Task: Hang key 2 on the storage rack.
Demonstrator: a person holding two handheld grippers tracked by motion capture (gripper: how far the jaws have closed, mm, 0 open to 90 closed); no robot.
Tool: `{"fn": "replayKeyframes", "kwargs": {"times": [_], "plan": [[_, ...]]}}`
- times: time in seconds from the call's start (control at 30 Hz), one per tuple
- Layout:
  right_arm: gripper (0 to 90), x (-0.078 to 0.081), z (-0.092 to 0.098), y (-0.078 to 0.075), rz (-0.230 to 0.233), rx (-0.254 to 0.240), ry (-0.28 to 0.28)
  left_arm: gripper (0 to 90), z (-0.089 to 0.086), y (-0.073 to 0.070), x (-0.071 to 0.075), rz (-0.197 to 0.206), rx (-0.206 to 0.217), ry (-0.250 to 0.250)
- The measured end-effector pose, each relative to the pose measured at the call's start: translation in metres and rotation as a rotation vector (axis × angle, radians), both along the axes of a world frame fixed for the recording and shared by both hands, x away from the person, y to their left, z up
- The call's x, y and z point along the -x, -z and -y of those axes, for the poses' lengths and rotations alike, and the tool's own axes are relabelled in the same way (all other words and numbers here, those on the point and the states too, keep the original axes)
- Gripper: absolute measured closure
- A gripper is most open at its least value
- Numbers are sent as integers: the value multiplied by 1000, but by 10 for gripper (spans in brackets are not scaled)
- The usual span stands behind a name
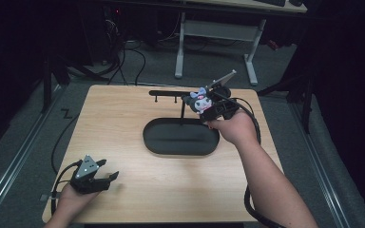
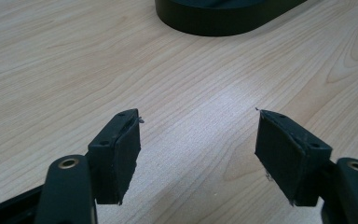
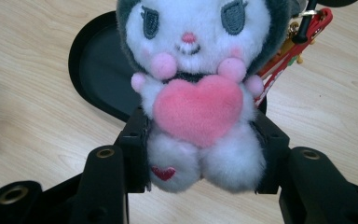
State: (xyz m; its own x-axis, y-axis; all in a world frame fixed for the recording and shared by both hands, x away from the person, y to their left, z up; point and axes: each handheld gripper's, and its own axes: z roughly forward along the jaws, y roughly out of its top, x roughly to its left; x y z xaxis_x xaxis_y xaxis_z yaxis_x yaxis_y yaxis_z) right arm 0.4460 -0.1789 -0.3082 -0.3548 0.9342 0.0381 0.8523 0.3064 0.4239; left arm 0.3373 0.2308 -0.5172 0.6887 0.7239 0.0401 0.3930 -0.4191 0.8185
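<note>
Presently the right gripper (image 1: 208,105) is raised over the far right part of the wooden table (image 1: 123,128), its jaws clamped on the lower body of a small plush toy (image 3: 198,93), which carries a pink heart (image 3: 198,109) and hangs beside the thin post of a black stand (image 1: 180,135) with an oval base. Nearer, the left gripper (image 1: 105,176) rests low at the table's near left corner, jaws apart and holding nothing.
</note>
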Motion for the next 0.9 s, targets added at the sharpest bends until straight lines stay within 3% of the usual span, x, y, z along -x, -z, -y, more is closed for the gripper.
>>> {"fn": "replayKeyframes", "kwargs": {"times": [0.4,0.9], "plan": [[511,-13,2,-2,2,13,25,313,0,0,0,-1,2,0],[506,-14,7,17,-45,74,31,313,3,2,0,-12,-11,13]]}}
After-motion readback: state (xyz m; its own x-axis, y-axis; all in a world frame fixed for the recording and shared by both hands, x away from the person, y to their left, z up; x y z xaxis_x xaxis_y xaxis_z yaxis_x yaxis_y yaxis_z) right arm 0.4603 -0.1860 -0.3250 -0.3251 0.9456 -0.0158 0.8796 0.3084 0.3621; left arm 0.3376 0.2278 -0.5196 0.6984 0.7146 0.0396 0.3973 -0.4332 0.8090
